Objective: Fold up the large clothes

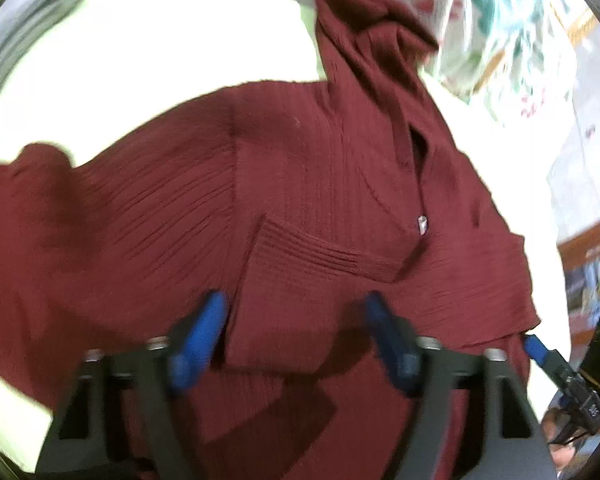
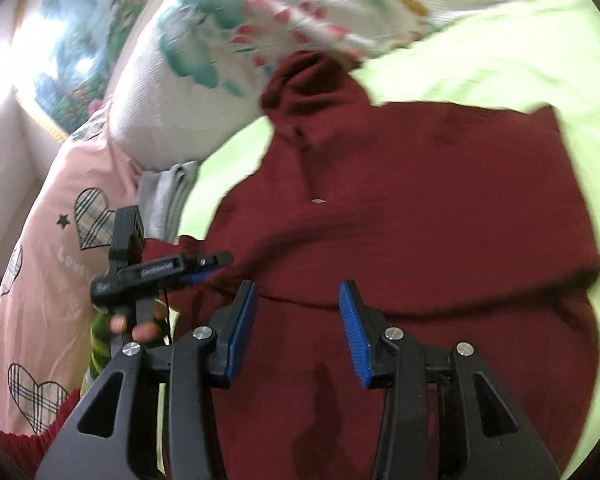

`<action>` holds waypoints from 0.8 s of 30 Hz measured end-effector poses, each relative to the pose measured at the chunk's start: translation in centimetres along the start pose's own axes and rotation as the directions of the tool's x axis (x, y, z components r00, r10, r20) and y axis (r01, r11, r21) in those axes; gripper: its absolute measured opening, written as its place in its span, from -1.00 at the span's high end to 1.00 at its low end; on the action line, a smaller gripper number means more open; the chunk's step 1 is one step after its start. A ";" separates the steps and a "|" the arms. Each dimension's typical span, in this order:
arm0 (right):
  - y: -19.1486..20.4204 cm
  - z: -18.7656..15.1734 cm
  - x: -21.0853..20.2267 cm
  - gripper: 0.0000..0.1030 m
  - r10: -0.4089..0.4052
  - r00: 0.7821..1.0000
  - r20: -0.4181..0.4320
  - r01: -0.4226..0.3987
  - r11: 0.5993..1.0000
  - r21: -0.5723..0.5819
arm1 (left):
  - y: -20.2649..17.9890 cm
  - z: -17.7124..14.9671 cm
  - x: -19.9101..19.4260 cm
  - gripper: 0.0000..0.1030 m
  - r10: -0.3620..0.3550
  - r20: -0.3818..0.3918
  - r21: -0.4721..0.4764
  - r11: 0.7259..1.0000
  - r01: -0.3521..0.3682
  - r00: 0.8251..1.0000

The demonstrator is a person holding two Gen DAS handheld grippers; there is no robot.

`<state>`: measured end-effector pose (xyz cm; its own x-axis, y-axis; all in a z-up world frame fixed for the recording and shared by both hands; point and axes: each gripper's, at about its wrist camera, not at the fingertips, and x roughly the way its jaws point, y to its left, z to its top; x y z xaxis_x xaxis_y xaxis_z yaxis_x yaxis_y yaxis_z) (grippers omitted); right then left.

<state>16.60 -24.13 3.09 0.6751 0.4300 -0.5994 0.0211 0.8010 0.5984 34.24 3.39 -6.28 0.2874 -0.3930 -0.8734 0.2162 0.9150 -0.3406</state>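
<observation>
Maroon ribbed sweater [image 1: 300,184] spread on lime-green sheet [image 2: 500,52], left gripper [image 1: 296,308] fingers apart over a folded flap, right gripper [image 2: 298,300] fingers parted, empty above the cloth

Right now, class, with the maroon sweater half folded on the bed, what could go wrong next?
1. Both claws, left claw and right claw, hang open above the maroon sweater; a careless pinch may catch several layers and drag the fold apart.
2. The collar lies against the floral pillow, so a tug could snag there.
3. The two claws sit close together and may collide.
</observation>
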 end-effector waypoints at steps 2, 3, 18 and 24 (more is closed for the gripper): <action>-0.8 -0.4 -0.8 0.15 -0.020 1.000 0.007 0.020 1.000 0.022 | -0.6 0.1 0.5 0.04 0.049 0.004 0.045 0.998 -0.049 0.999; -1.0 -0.5 -1.1 0.15 -0.028 1.000 0.010 0.028 0.999 0.025 | -1.1 0.0 0.4 0.36 0.072 0.021 0.073 0.995 -0.073 0.997; -6.9 2.6 -5.4 0.06 -0.243 0.962 0.123 0.228 0.966 0.126 | 4.3 -2.4 -5.6 0.92 0.092 0.273 -0.103 0.992 -0.066 0.958; -11.3 5.9 -2.6 -0.08 -0.312 0.950 0.033 0.301 0.937 0.178 | 4.0 -2.0 -4.0 0.92 0.116 0.244 -0.128 0.988 -0.087 0.963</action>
<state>18.89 -36.72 1.06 0.6591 0.1448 -0.7380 0.3543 0.8058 0.4745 32.10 8.78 -4.80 0.5294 -0.2940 -0.7958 0.0687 0.9498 -0.3052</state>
